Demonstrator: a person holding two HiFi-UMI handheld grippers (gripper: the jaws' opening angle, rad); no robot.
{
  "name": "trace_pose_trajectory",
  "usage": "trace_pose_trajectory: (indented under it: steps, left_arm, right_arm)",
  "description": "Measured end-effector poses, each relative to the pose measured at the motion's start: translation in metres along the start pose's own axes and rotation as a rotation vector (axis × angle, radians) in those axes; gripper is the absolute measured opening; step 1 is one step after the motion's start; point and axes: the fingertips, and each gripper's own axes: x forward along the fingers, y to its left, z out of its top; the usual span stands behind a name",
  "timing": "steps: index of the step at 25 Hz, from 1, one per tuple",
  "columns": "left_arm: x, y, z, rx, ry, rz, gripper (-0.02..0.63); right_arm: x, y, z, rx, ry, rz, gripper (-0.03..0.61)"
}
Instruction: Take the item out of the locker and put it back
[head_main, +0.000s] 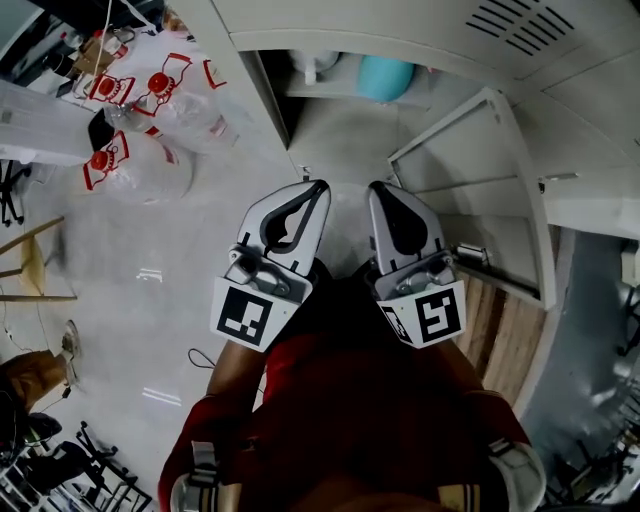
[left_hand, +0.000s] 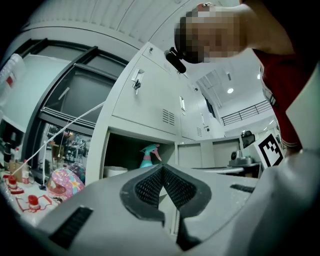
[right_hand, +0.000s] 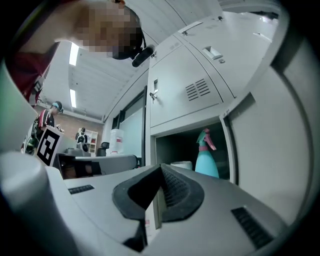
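Note:
A teal spray bottle (head_main: 385, 75) (left_hand: 148, 155) (right_hand: 206, 157) with a pink trigger stands upright in the open locker compartment (head_main: 275, 90). A white container (left_hand: 115, 171) (right_hand: 181, 165) stands beside it on the same shelf. My left gripper (head_main: 320, 185) (left_hand: 161, 167) and right gripper (head_main: 377, 187) (right_hand: 161, 166) hang side by side in front of the opening, short of it. Both point toward it. On each gripper the tips meet and nothing is between them. Neither touches the bottle.
The locker door (head_main: 480, 190) stands swung open to the right of my right gripper. Closed locker doors (right_hand: 190, 85) sit above the compartment. Clear plastic jugs with red labels (head_main: 150, 130) lie on the floor at left. Wooden boards (head_main: 505, 335) lie at right.

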Motion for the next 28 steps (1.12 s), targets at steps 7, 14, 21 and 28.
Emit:
trace_pose_trajectory:
  steps: [7,14,21,28]
  left_arm:
    - [-0.006,-0.011,0.062,0.013,0.008,-0.004,0.008]
    - [-0.015,-0.018,0.122,0.0,0.032,0.015,0.007]
    - [-0.02,-0.027,0.174,-0.012,0.027,0.015,0.007]
    - [-0.029,-0.036,0.199,-0.002,0.024,0.021,0.006]
  right_arm:
    - [-0.001,0.012,0.065,-0.003,0.022,0.009,-0.002]
    - [-0.006,0.023,0.128,-0.003,0.035,0.007,-0.002]
    - [-0.015,0.029,0.176,-0.005,0.036,-0.012,-0.002]
    - [-0.033,0.033,0.203,-0.017,0.021,-0.032,-0.002]
